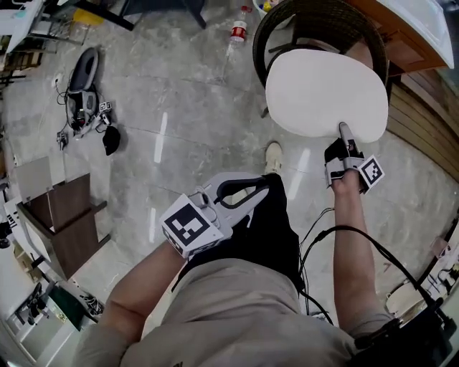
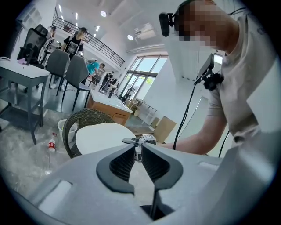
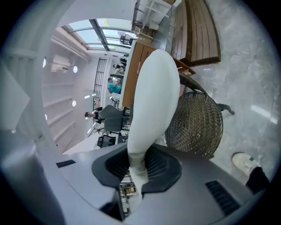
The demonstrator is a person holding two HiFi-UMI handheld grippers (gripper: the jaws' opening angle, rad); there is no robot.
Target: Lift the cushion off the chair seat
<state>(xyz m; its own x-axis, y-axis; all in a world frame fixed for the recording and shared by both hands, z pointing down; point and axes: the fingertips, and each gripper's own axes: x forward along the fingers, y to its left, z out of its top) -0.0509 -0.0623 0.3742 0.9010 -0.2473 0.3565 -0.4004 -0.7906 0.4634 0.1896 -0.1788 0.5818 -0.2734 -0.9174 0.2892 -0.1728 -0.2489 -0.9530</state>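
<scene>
The white oval cushion (image 1: pixel 326 93) hangs in the air above the dark wicker chair (image 1: pixel 315 21), clear of the seat. My right gripper (image 1: pixel 345 136) is shut on its near edge. In the right gripper view the cushion (image 3: pixel 151 96) rises edge-on from between the pads (image 3: pixel 137 165), with the chair (image 3: pixel 197 125) behind and below it. My left gripper (image 1: pixel 262 188) is lower and to the left, over my lap, shut with nothing in it. The left gripper view has its tips (image 2: pixel 137 148) together, and the cushion (image 2: pixel 103 136) and chair (image 2: pixel 81 121) lie beyond them.
A water bottle (image 1: pixel 237 30) lies on the marble floor left of the chair. A wooden slatted bench (image 1: pixel 423 107) runs along the right. A brown cabinet (image 1: pixel 68 222) stands at left, with loose gear (image 1: pixel 84 93) on the floor beyond. My shoe (image 1: pixel 272 156) is under the cushion's near edge.
</scene>
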